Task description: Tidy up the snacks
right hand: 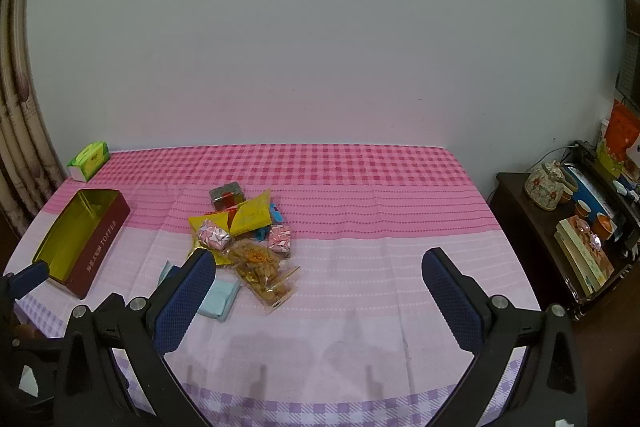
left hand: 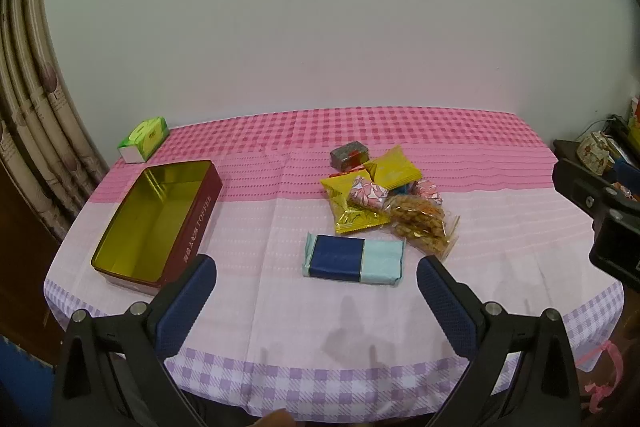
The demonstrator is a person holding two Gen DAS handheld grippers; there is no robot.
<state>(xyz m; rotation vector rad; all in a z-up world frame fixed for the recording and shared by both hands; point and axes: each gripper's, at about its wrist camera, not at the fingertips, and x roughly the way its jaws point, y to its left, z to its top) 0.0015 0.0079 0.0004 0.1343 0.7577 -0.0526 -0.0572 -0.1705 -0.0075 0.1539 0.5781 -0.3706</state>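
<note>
Two grippers hover above the checked surface (left hand: 280,307), jaws spread and empty. The open toffee tin (left hand: 156,223) lies left. The blue bar packet (left hand: 354,259), long axis crosswise, lies just ahead of the left gripper (left hand: 316,301), the nearer one. The snack pile (right hand: 244,235) sits ahead-left of the right gripper (right hand: 320,297).
</note>
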